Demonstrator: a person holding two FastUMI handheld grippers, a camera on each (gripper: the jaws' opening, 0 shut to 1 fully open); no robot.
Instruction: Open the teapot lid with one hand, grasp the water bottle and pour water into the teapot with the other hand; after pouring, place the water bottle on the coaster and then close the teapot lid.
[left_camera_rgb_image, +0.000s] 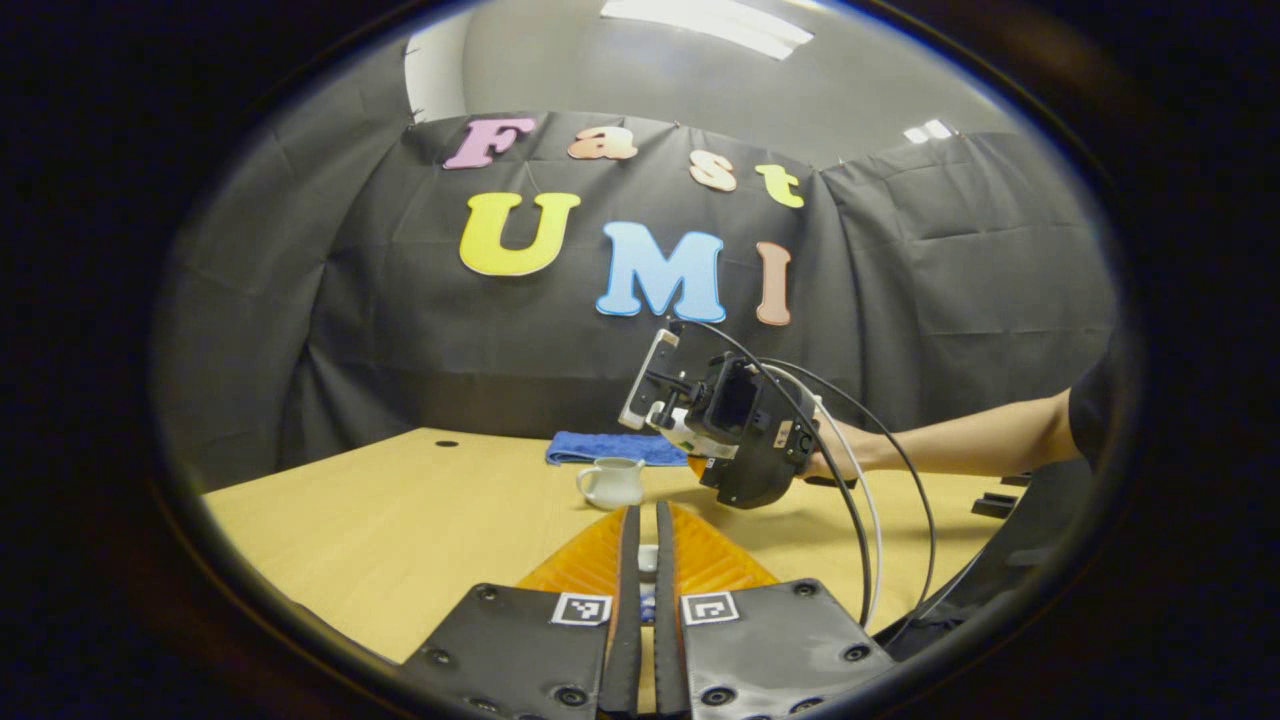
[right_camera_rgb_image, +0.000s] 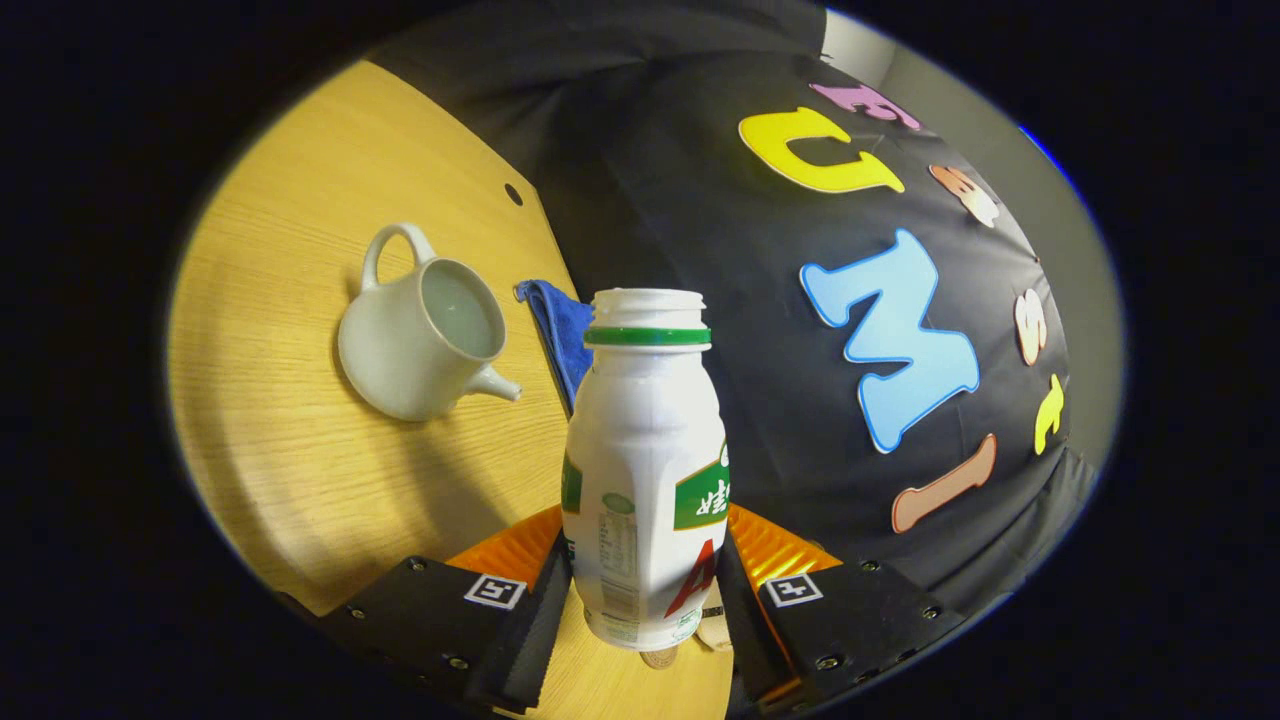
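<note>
On the worktop (right_camera_rgb_image: 280, 440): the teapot (right_camera_rgb_image: 425, 335) stands lidless, mouth open, spout towards the blue cloth (right_camera_rgb_image: 560, 330) behind it; a pale surface shows inside, though I cannot tell if that is water.

Step in hand: judged to be the pouring stage. The lid is off, and the water bottle (right_camera_rgb_image: 645, 470) is raised off the worktop and tilted with its uncapped neck towards the teapot, not yet over its mouth.

Right hand-held gripper (right_camera_rgb_image: 640, 590): parted to the width of the bottle, both fingers pressing on its lower body, one on each side. In the left gripper view this gripper (left_camera_rgb_image: 745, 435) hangs just beside and above the teapot (left_camera_rgb_image: 610, 482), held by a person's hand (left_camera_rgb_image: 835, 450).

Left hand-held gripper (left_camera_rgb_image: 640, 545): fingers almost together, with a small white piece pinched between them, probably the knob of the teapot lid (left_camera_rgb_image: 647, 560); most of the lid is hidden.

Next move: the bottle neck needs carrying over the teapot's mouth and tipping further, slowly, as the mouth is narrow.

Risk: water falling on the worktop if the neck is off centre.

Coaster: cannot be identified.
</note>
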